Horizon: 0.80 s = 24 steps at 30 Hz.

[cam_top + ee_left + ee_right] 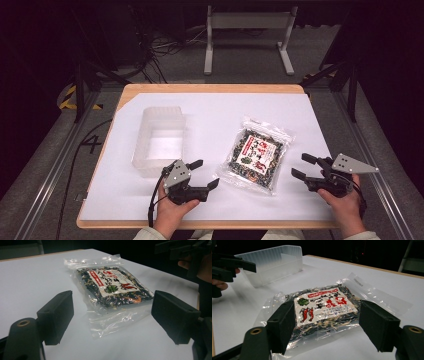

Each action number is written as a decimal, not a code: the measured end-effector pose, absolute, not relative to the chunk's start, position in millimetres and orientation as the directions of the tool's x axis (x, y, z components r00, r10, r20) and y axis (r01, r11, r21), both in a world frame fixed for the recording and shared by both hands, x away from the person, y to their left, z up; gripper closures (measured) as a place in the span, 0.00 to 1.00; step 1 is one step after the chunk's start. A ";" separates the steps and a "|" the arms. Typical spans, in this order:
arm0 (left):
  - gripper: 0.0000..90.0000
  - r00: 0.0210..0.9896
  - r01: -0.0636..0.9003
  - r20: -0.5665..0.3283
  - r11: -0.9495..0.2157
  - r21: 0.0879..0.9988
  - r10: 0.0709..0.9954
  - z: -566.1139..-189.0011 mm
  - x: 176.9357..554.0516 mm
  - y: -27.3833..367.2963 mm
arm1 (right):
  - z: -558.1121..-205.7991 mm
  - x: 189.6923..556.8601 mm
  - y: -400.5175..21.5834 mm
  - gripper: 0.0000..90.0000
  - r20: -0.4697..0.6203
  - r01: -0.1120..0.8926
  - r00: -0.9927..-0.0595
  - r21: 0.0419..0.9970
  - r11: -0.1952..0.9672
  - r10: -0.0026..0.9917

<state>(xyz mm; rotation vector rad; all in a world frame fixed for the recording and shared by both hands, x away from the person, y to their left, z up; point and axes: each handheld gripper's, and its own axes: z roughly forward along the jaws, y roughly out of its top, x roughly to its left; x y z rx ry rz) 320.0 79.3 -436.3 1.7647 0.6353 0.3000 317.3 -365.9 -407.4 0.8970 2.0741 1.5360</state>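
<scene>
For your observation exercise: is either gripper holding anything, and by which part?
Nothing is held. The left gripper and right gripper are open, either side of the flat snack packet.

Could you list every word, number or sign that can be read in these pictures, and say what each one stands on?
"4": painted on the grey floor left of the table.
Label on the clear packet: red and black characters with chilli and leaf drawings, too blurred to read.
Small print on the packet's sealed strip: too small to read.
</scene>
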 end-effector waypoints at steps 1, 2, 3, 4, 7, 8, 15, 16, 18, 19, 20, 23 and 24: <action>0.21 0.819 0.263 -0.122 -0.177 0.948 0.561 -436.4 320.0 79.3 | -405.5 321.0 -366.3 0.33 0.070 0.264 -0.714 0.948 0.176 0.697; 0.21 0.818 0.268 -0.127 -0.177 0.947 0.561 -436.5 320.0 79.0 | -404.5 324.1 -366.7 0.33 0.080 0.267 -0.719 0.949 0.167 0.690; 0.21 0.818 0.267 -0.124 -0.180 0.947 0.561 -436.7 320.2 78.9 | -403.1 326.5 -366.9 0.33 0.084 0.273 -0.715 0.947 0.166 0.694; 0.21 0.818 0.268 -0.124 -0.181 0.946 0.562 -436.8 320.2 78.8 | -401.4 330.2 -366.9 0.33 0.074 0.270 -0.706 0.947 0.171 0.704; 0.21 0.818 0.268 -0.119 -0.190 0.945 0.563 -436.8 320.3 78.9 | -398.2 337.2 -367.8 0.33 0.077 0.283 -0.692 0.943 0.173 0.718; 0.21 0.817 0.270 -0.121 -0.189 0.944 0.563 -437.1 320.2 78.5 | -396.2 341.9 -368.4 0.33 0.070 0.285 -0.682 0.942 0.176 0.728; 0.21 0.821 0.272 -0.123 -0.193 0.943 0.557 -436.8 319.4 77.2 | -387.0 367.3 -370.5 0.33 0.056 0.325 -0.662 0.920 0.220 0.748; 0.21 0.822 0.271 -0.123 -0.192 0.943 0.555 -436.8 319.3 77.0 | -386.6 369.9 -370.6 0.33 0.058 0.329 -0.666 0.917 0.223 0.744; 0.21 0.822 0.273 -0.125 -0.193 0.942 0.556 -436.9 319.1 76.8 | -384.5 375.4 -370.2 0.33 0.051 0.336 -0.669 0.911 0.241 0.742; 0.21 0.821 0.277 -0.129 -0.191 0.942 0.556 -436.9 318.9 76.7 | -383.0 378.2 -369.6 0.33 0.048 0.337 -0.669 0.909 0.245 0.742; 0.21 0.820 0.278 -0.129 -0.191 0.941 0.557 -436.9 318.9 76.6 | -381.8 380.5 -369.2 0.33 0.049 0.335 -0.672 0.910 0.244 0.739; 0.21 0.829 0.268 -0.117 -0.205 0.941 0.547 -437.2 319.9 76.5 | -377.3 386.4 -367.3 0.32 0.045 0.340 -0.664 0.907 0.249 0.746; 0.22 0.830 0.268 -0.116 -0.208 0.941 0.545 -437.5 319.9 76.2 | -376.8 388.6 -366.9 0.31 0.045 0.345 -0.661 0.905 0.250 0.749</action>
